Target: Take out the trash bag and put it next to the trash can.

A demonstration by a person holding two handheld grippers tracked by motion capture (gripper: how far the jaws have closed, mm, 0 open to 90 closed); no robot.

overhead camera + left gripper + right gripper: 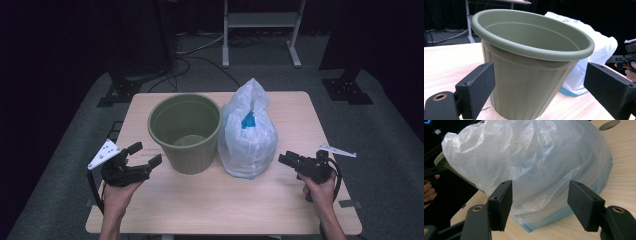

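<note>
Olive-green ribbed plastic bucket (185, 132) touches a white translucent plastic bag (248, 136) on the pale wooden table (220, 200). Left gripper (145, 155) and right gripper (286, 159) both hover with jaws apart, empty.

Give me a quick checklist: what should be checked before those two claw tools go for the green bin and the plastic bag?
1. Left gripper open: ok.
2. Right gripper open: ok.
3. Olive-green bin upright on the wooden table: ok.
4. Bin empty: ok.
5. White plastic bag clear of both grippers: ok.
6. Bag's contents: cannot tell, something blue inside.
</note>
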